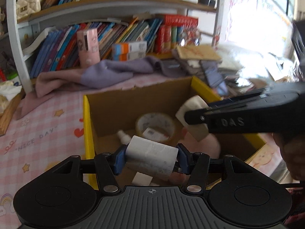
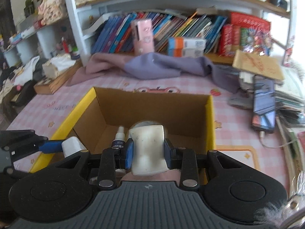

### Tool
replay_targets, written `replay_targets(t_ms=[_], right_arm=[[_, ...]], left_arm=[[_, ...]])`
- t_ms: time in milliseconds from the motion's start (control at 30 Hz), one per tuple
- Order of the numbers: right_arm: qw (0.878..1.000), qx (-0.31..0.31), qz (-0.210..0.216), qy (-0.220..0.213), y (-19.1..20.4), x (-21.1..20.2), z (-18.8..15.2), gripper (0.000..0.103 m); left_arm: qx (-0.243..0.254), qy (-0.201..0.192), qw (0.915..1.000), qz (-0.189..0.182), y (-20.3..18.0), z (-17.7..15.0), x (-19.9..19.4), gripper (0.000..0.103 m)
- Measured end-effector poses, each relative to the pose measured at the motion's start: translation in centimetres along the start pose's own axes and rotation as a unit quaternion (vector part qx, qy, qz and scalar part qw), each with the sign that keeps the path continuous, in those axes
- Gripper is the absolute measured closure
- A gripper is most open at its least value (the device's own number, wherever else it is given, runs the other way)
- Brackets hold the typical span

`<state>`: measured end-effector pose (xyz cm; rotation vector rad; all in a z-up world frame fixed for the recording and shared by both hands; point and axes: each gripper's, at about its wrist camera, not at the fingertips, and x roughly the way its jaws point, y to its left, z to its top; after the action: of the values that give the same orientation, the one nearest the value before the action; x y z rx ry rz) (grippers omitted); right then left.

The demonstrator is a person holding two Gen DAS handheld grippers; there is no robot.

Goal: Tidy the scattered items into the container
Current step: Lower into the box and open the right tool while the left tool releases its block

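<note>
The white roll [image 1: 151, 155] sat crosswise between the left gripper's [image 1: 150, 159] jaws, long axis running pad to pad, clamped above the box [image 1: 86, 126]. The cream block [image 2: 147, 149] stood pinched in the right gripper's [image 2: 147, 152] jaws, also over the box's opening. Below both lay a tape ring [image 1: 155, 126] and small bottle [image 2: 119, 139]. Both loads hung about equally near; release seemed the likely next step.

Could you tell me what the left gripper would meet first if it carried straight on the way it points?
Probably the tape roll in the cardboard box; depth is unclear, so perhaps the small bottle.
</note>
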<state>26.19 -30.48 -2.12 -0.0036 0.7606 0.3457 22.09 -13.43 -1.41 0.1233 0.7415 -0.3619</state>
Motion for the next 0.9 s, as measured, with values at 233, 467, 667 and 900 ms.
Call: replay_targets(t_ms=[233,467,667,900], right_arm=[[0.999,-0.021,0.044,0.024,0.2,3.1,1.3,0.072],[0.998,-0.015,0.053,0.026,-0.1,4.4,2.0,0.069],[0.999,-0.009,0.049,-0.007,0.2,3.2,2.4,0.059],[0.999,-0.005,0.041,-0.023,1.5,0.7,1.3,0.047]], left_arm=[[0.001,0.026,0.9988,0.042,-0.6,-0.1,1.9,0.048],[0.007,0.002,0.9977,0.068,-1.0,-0.1,1.7,0.046],[0.005,-0.039,0.9952,0.090,-1.0,0.4,-0.1,0.033],[-0.020,-0.072,0.9925,0.097,-0.6,-0.6,-3.4,0.024]])
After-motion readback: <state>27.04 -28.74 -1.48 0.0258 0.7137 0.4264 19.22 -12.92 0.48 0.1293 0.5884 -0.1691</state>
